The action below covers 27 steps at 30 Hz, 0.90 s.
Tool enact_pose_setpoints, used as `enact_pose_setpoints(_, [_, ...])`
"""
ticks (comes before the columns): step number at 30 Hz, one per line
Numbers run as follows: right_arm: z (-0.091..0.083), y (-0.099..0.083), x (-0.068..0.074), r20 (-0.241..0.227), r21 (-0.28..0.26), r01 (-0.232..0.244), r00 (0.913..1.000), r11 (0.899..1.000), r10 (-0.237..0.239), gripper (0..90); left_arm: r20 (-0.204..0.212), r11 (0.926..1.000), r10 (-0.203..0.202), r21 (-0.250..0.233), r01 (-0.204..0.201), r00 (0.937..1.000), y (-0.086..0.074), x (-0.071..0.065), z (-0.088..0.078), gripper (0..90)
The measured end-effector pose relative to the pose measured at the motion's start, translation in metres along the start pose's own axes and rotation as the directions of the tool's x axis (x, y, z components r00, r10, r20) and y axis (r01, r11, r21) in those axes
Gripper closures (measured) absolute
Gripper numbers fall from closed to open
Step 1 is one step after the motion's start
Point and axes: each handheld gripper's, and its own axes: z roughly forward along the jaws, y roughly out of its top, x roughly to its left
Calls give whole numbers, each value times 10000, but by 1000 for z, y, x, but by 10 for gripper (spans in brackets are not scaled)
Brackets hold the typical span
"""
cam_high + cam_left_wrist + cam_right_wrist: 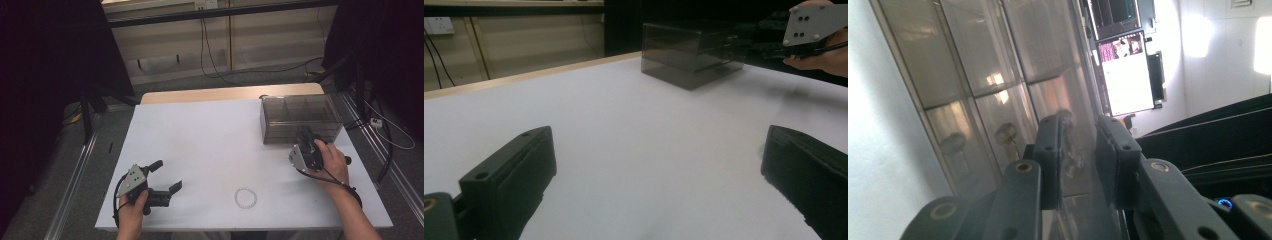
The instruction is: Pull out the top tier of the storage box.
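Observation:
A smoky see-through drawer box (300, 117) stands at the table's far right, also in the left gripper view (689, 55). My right gripper (306, 134) is up against its front. In the right gripper view the drawer fronts (973, 60) carry small round knobs, and one knob (1068, 120) lies between the narrow-set jaws of that gripper (1080, 135), with a gap still showing beside the right pad. My left gripper (167, 175) rests open at the near left of the white table, nothing between its fingers (658, 145). A white bead bracelet (245, 198) lies near the front edge.
The white tabletop (210, 135) stretches bare between the two hands. Its wooden far edge (230, 93) borders a floor with cables. Dark stands flank the table on both sides.

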Motion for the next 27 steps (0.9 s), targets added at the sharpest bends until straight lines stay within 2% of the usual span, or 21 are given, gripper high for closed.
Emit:
enact_pose_setpoints(4, [1, 1, 2, -36, 69, 159, 9999, 9999, -158, 733, 6, 10000, 16, 13, -16, 10000, 0, 0, 0, 16])
enact_pose_setpoints(5, [2, 1, 1, -81, 68, 352, 9993, 9994, -352, 740, 11, 10000, 18, 20, -18, 10000, 0, 0, 0, 16])
enact_pose_setpoints(8, [4, 1, 3, -93, 181, 273, 9996, 9995, -271, 763, -5, 10000, -7, -9, 7, 10000, 0, 1, 0, 16])
enact_pose_setpoints(10, [5, 2, 3, -76, 184, 584, 9983, 9981, -582, 784, -7, 10000, -21, -9, 21, 10000, 0, 1, 0, 16])
enact_pose_setpoints(11, [5, 2, 4, -32, 193, 511, 9987, 9985, -511, 792, -24, 10000, -12, -4, 12, 10000, 0, 1, 0, 16])
enact_pose_setpoints(14, [6, 3, 5, -31, 250, 705, 9975, 9972, -704, 811, -20, 10000, -36, -17, 36, 10000, 0, 1, 0, 16])
enact_pose_setpoints(18, [7, 3, 5, 72, 213, 728, 9973, 9971, -729, 813, 2, 10000, -26, 21, 26, 10000, 0, 1, 0, 16])
enact_pose_setpoints(19, [8, 3, 5, 38, 182, 854, 9963, 9962, -855, 813, 10, 10000, -39, 14, 39, 10000, 0, 1, 0, 16])
enact_pose_setpoints(27, [9, 5, 7, 153, 456, 1200, 9926, 9917, -1208, 816, -6, 9999, -109, 21, 109, 9999, -1, 0, 1, 16])
